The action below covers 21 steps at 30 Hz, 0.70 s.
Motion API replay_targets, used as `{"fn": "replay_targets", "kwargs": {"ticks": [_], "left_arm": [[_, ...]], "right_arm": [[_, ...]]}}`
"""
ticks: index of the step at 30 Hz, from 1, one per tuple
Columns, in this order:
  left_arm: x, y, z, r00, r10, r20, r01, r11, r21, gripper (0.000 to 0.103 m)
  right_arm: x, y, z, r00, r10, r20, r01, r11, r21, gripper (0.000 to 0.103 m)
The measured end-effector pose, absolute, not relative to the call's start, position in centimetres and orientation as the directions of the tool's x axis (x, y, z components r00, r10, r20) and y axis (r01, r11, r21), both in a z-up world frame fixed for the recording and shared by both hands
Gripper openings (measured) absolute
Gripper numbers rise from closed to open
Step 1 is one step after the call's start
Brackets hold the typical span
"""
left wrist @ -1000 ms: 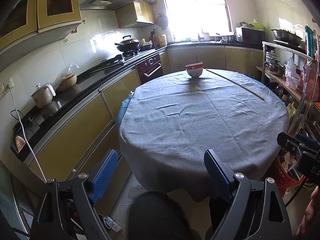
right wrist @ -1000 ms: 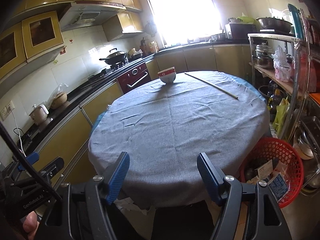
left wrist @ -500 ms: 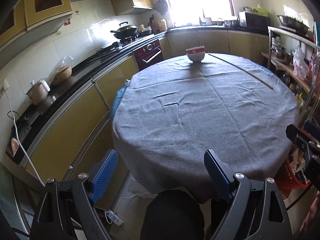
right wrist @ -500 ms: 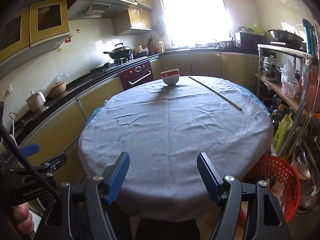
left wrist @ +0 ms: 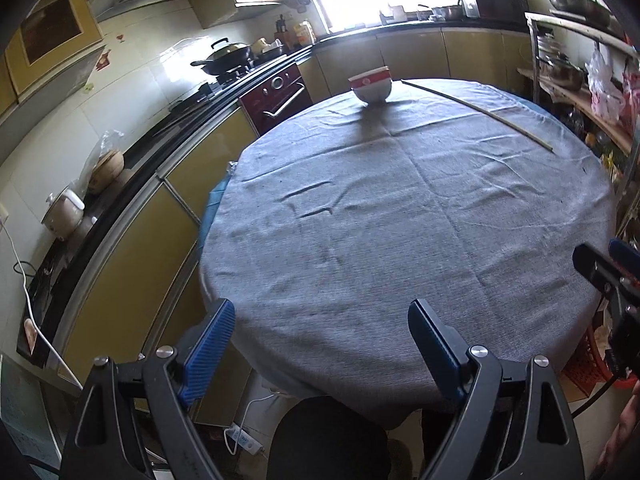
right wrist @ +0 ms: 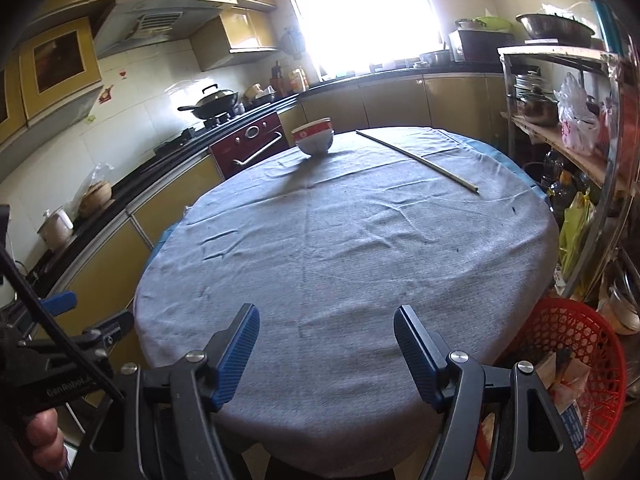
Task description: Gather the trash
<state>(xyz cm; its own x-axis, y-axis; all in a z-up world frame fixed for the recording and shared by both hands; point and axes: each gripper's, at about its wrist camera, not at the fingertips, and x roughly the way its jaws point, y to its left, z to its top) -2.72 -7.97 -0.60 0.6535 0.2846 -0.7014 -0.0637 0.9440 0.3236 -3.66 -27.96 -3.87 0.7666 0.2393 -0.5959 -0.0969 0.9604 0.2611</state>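
Note:
A round table under a grey cloth (left wrist: 400, 220) (right wrist: 340, 260) fills both views. At its far side stands a red-and-white bowl (left wrist: 370, 86) (right wrist: 313, 140), with a long thin stick (left wrist: 476, 110) (right wrist: 416, 160) lying to its right. A red mesh basket (right wrist: 580, 344) holding cartons and wrappers sits on the floor right of the table. My left gripper (left wrist: 322, 344) hangs open over the table's near edge, nothing between its blue pads. My right gripper (right wrist: 326, 354) is open too, over the near edge, and empty.
A black counter with a wok (left wrist: 224, 56), a small cooker pot (left wrist: 64, 216) and an oven (left wrist: 280, 96) runs along the left. A metal rack (right wrist: 560, 132) with pots and bags stands right. A dark stool (left wrist: 328, 436) sits below the table's near edge.
Both grippers have moved forward and a little down toward the table, whose near edge now lies under their pads. Their openings have not changed.

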Motion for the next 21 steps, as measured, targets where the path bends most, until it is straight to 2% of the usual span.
{"fn": "replay_targets", "kwargs": {"ticks": [8,21], "left_arm": [[-1.3,-9.7,-0.4,0.664,0.259,-0.701,-0.04,0.949,0.313,0.088],[0.2,-10.0,0.4,0.7,0.181,-0.691,0.004,0.967,0.256,0.089]], "right_arm": [[-3.0,-28.8,-3.2,0.766,0.235,-0.598,-0.103,0.964,0.247,0.073],[-3.5,-29.6,-1.3,0.788,0.147,-0.598,-0.049,0.983,0.177,0.073]]}}
